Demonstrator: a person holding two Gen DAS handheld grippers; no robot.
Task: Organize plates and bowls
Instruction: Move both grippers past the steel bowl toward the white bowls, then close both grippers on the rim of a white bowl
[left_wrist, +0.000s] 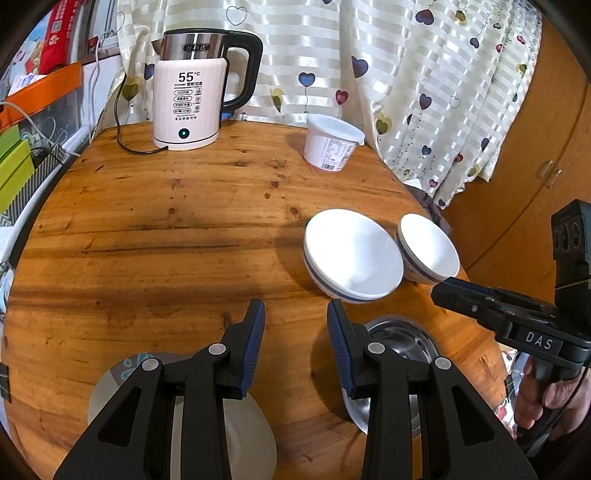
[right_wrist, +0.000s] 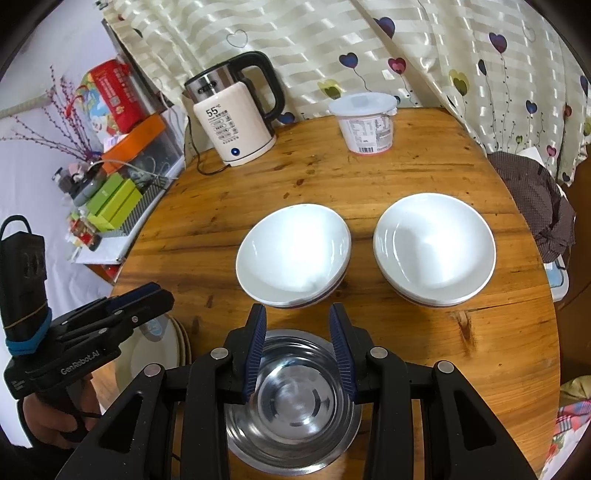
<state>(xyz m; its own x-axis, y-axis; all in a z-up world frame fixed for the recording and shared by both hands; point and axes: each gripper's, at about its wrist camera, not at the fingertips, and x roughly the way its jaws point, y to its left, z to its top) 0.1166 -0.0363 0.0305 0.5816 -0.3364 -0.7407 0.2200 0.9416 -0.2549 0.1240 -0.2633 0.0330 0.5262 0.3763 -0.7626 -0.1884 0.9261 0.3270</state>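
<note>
Two white bowls with a dark band stand side by side on the round wooden table: a left bowl and a right bowl. A steel bowl sits nearer, right under my right gripper. That gripper hangs open above the bowl with nothing pinched. My left gripper is open over bare wood. Under it, partly hidden, is a stack of cream plates with a blue pattern.
At the back of the table stand an electric kettle with its cord and a white lidded tub. A heart-print curtain hangs behind. Cluttered shelves border the left edge, a dark cloth the right.
</note>
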